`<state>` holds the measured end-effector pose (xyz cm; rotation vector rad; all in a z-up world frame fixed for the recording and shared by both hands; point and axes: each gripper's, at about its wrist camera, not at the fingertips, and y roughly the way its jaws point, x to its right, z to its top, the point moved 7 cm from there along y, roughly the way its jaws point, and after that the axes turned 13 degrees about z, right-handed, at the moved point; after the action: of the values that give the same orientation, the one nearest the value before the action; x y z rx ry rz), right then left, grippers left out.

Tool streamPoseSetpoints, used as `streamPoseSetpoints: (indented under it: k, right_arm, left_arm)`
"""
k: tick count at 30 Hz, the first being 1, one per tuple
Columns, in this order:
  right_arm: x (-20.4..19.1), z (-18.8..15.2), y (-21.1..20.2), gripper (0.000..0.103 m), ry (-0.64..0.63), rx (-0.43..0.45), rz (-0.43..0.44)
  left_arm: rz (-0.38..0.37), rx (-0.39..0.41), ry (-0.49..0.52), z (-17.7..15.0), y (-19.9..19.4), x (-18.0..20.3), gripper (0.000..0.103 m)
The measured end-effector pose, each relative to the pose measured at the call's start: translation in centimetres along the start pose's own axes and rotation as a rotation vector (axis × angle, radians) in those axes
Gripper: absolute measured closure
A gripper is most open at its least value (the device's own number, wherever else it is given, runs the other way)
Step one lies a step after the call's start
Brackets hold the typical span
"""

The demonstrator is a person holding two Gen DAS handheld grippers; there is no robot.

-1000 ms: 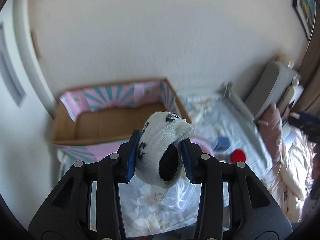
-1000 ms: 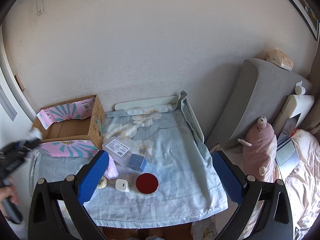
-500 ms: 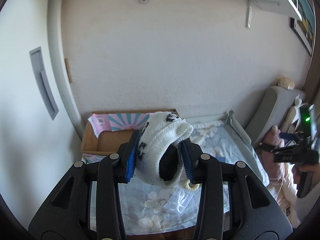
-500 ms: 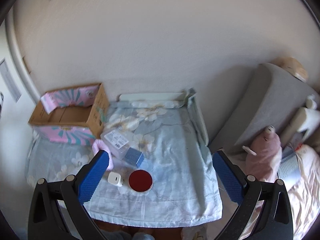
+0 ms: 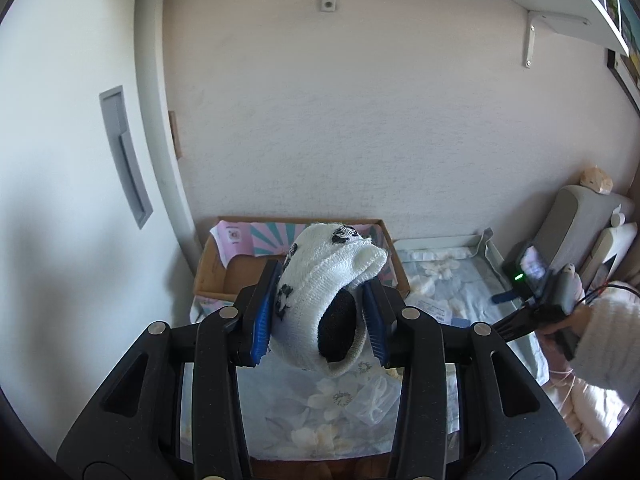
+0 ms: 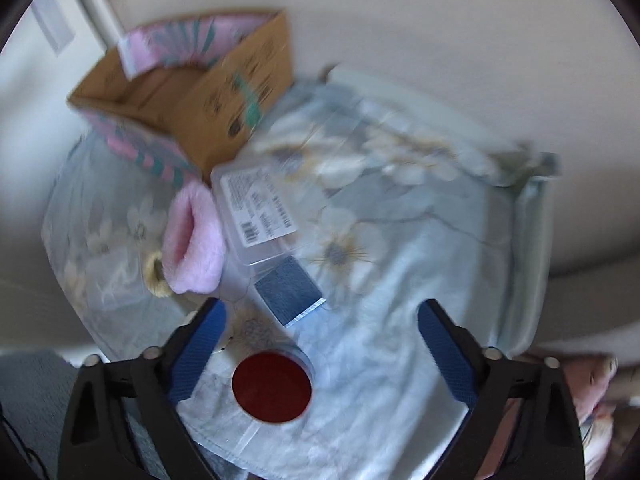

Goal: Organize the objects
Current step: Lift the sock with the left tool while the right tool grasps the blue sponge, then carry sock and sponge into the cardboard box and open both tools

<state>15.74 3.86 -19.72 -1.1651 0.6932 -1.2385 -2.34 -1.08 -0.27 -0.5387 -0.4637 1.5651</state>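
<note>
1. Our left tool [image 5: 320, 320] clamps the white knitted sock with black spots [image 5: 324, 280], raised before the open cardboard box [image 5: 224, 276].
2. Our right tool [image 6: 320, 344], jaws just narrowing with nothing between, hangs above the round red-lidded tin [image 6: 272, 386] on the tabletop [image 6: 400, 280].
3. Next, we judge: lower around the tin, then squeeze.

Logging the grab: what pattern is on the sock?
White knit sock with black patches; left wrist view shows it best.

One cardboard box [image 6: 188, 92], one clear plastic case [image 6: 260, 212], one pink fuzzy sock [image 6: 194, 240], one blue block [image 6: 290, 294], one red-lidded round tin [image 6: 272, 388] and one cream scrunchie [image 6: 156, 276] lie on the flowered sheet [image 6: 400, 280]. One white sock [image 5: 324, 292] shows in the left view.
</note>
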Motion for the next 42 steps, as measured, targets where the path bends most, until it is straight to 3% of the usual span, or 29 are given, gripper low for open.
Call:
streamPoseSetpoints:
  k: [4, 7, 11, 13, 18, 24, 31, 33, 36, 42]
  right_arm:
    - [-0.5, -0.3, 3.0, 0.035, -0.055, -0.134, 0.008]
    - [-0.7, -0.5, 4.1, 0.042, -0.099, -0.18, -0.02]
    - [-1.2, -0.7, 4.7, 0.052, -0.102, -0.206, 0.019]
    - [-1.5, -0.9, 5.0, 0.064, -0.119, -0.222, 0.02]
    - [-2.0, -1.7, 4.5, 0.066, -0.164, -0.232, -0.002]
    - [-1.5, -3.1, 2.7, 0.068, -0.126, -0.217, -0.055]
    - [-1.6, -3.4, -4.9, 0.068, -0.017, -0.069, -0.175]
    - [-2.9, -2.6, -7.3, 0.068, 0.037, 0.032, -0.177]
    - [-4.6, 2.3, -9.9, 0.068, 0.117, 0.203, -0.182]
    - [-9.4, 4.2, -16.8, 0.068, 0.198, 0.48, -0.249]
  left_arm:
    - [-0.009, -0.013, -0.015, -0.4, -0.1, 0.2, 0.067]
    - [-0.004, -0.021, -0.011, -0.7, 0.1, 0.5, 0.067]
    - [0.0, -0.034, -0.009, -1.3, 0.2, 0.9, 0.067]
    - [0.004, -0.047, -0.005, -1.6, 0.5, 0.9, 0.067]
    - [-0.002, -0.067, -0.022, -1.9, 0.5, 1.2, 0.067]
    - [0.001, -0.085, -0.03, -2.1, 1.0, 0.8, 0.067]
    - [-0.011, -0.078, -0.034, -1.5, 1.7, 0.9, 0.067]
    - [-0.011, -0.073, -0.029, -1.3, 1.9, 1.1, 0.067]
    - [-0.01, -0.066, -0.028, -0.8, 2.5, 1.2, 0.067]
    - [-0.009, -0.06, -0.026, -0.2, 3.0, 2.1, 0.067]
